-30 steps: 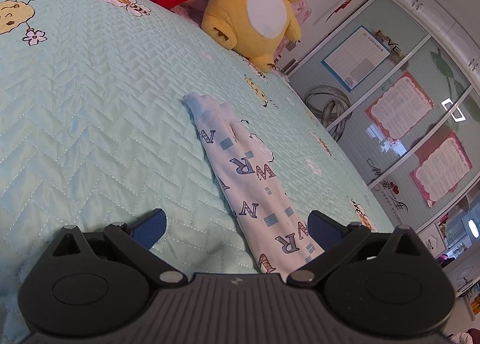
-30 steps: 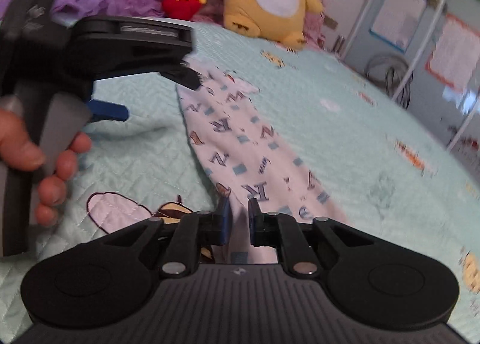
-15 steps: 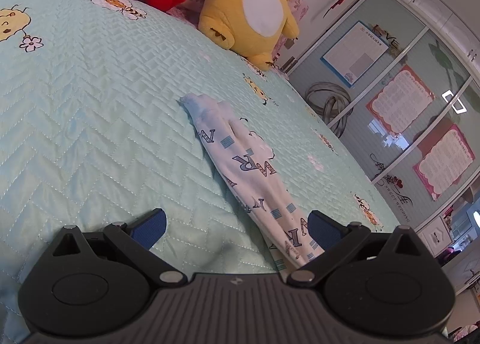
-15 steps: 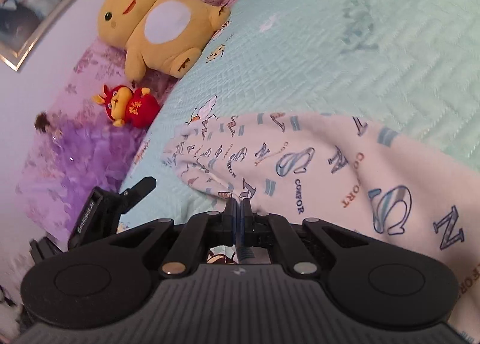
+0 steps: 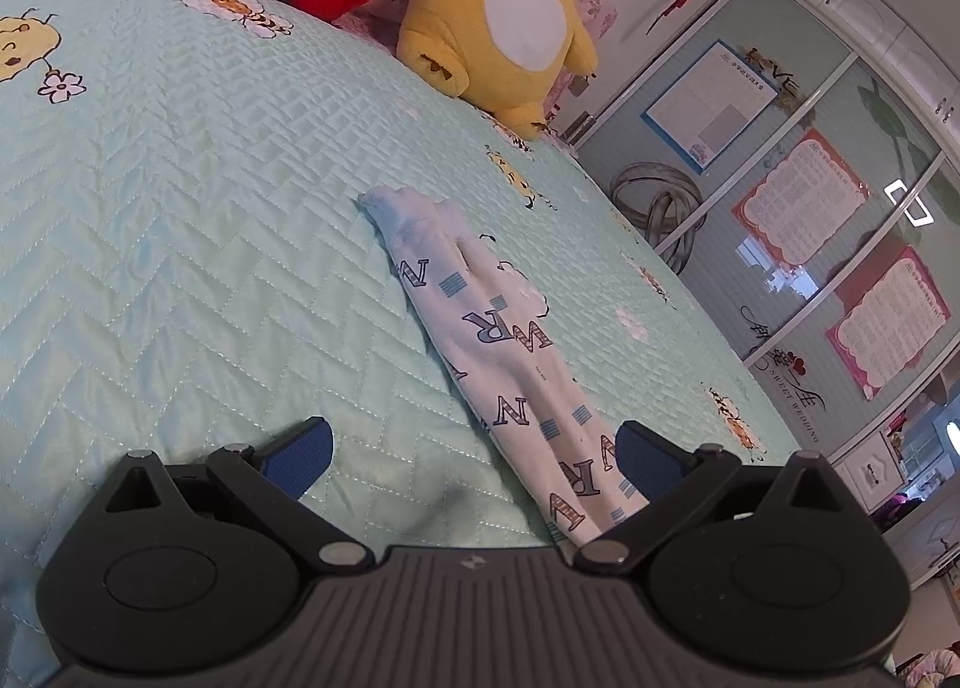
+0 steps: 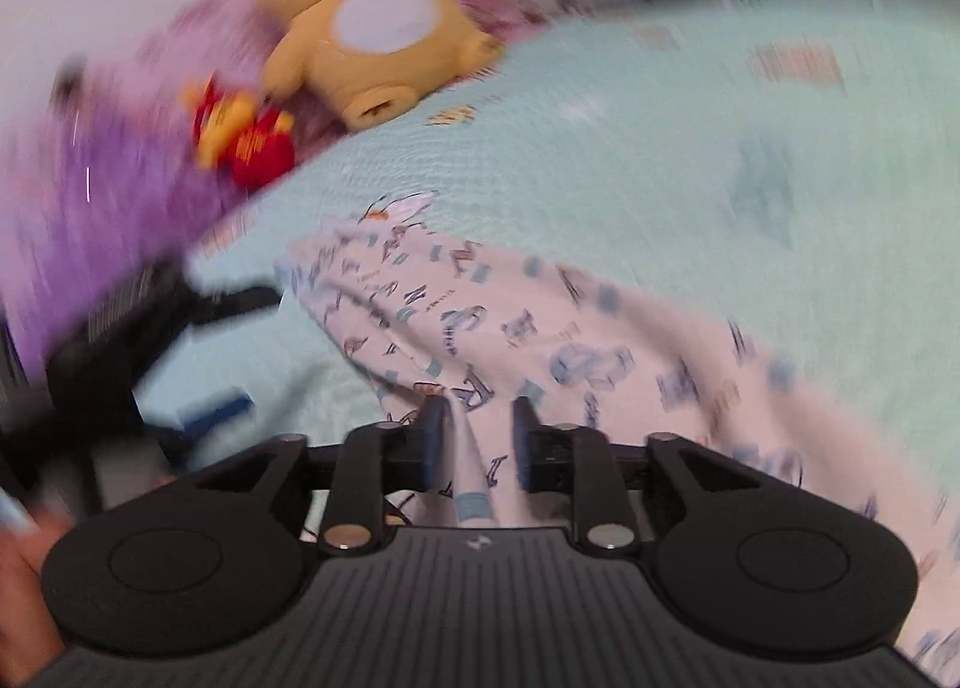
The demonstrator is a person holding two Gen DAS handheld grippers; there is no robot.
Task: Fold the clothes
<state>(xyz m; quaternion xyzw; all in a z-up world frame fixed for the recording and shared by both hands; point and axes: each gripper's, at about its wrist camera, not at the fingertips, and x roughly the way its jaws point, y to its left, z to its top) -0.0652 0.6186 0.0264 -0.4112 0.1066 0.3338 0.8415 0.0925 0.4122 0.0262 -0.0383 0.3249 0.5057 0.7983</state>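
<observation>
Pyjama trousers [image 5: 510, 364] stretch toward 11 o'clock on the bed [image 5: 180, 244]; right tongs [image 6: 477, 436] loosely straddle a fabric ridge that may slip, left tongs [image 5: 474, 448] released.

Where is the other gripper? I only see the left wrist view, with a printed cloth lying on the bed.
Observer: The right gripper has a fold of the printed cloth between its fingers. Blur hides whether it pinches.
Operator: Is the cloth just that narrow strip?
Observer: No, the right wrist view shows it spreading wide toward the right.
Operator: Is anyone visible?
Observer: Yes, a hand shows at that view's lower left edge.
</observation>
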